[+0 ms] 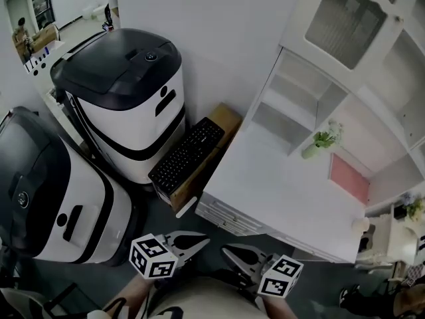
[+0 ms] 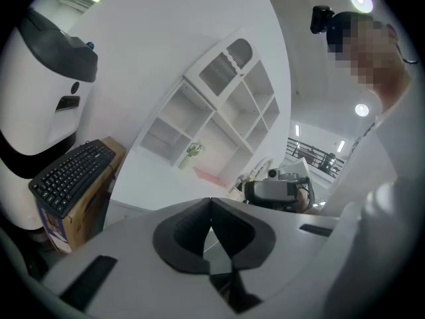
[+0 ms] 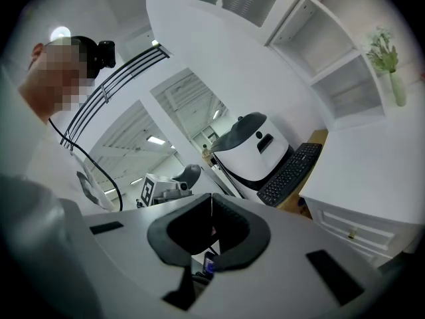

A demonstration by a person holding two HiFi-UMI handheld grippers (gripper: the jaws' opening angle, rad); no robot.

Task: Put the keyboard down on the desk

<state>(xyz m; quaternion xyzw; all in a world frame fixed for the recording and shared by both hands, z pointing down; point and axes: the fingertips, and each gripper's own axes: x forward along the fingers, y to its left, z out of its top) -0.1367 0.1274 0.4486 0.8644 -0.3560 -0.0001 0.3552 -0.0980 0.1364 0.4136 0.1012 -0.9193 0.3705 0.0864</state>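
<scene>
Ahead of our left tongs (image 1: 199, 241) and off to their left stands a machine (image 1: 126, 92). These tongs are pressed together on nothing, which suits an approach with nothing yet to carry. Straight ahead of them the keyboard (image 1: 187, 154) lies on a box (image 1: 226, 119) set between the machine and the desk (image 1: 279, 191), so it is not yet on the desk. Our right tongs (image 1: 229, 251) are likewise pressed together and empty, with bare desk ahead and to their right. We judge both must spread before taking the keyboard.
</scene>
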